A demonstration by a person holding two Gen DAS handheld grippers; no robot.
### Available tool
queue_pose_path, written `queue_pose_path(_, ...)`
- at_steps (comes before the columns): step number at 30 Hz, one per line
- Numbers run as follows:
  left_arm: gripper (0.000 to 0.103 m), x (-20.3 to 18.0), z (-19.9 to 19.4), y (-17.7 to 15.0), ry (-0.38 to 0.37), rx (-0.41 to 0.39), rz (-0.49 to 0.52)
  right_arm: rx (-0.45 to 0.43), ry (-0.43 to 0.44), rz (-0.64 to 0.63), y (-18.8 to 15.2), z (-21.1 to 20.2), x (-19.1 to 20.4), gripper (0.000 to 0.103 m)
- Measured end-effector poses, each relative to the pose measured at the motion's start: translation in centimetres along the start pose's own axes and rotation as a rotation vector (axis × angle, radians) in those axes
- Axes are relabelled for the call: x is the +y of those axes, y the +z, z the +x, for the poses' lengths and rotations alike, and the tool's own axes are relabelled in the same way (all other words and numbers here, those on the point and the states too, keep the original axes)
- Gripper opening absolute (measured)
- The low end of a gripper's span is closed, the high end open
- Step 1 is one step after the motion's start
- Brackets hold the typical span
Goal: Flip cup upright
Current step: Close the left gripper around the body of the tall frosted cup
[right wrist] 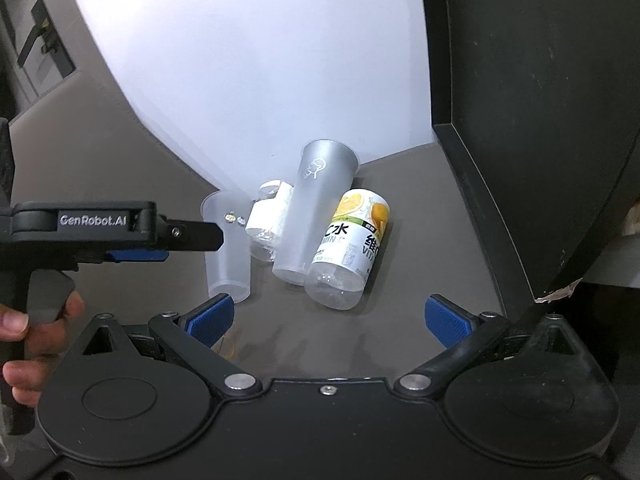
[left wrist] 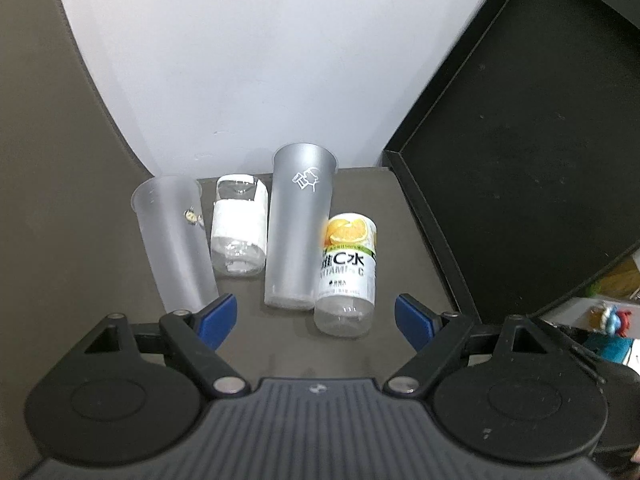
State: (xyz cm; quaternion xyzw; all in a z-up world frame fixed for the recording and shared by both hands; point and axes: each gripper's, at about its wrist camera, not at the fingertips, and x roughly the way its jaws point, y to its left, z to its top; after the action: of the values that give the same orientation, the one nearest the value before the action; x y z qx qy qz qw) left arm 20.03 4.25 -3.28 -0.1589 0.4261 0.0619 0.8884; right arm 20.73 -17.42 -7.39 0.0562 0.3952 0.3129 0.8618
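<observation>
While the black tray leans at the right, four see-through containers stand on the grey table, each showing nothing inside. The tall frosted cup stands mouth-up at the middle, touching the orange-label bottle. The shorter frosted cup stands at the left, beside the white-label bottle. Left gripper and right gripper both hang spread apart, holding nothing.
</observation>
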Motion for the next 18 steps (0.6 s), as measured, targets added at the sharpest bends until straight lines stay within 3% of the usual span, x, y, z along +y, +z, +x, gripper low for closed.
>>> queue_pose_path(13, 0.082, -1.0, 5.6, 2.4, 0.006, 0.045, 0.022, 0.000, -0.003, 0.082, -0.4, 2.0, -3.1, 0.103)
queue_pose_path(18, 0.067, -1.0, 7.9, 3.0, 0.012, 0.076, 0.011, -0.012, -0.032, 0.111, -0.7, 2.3, -4.2, 0.103)
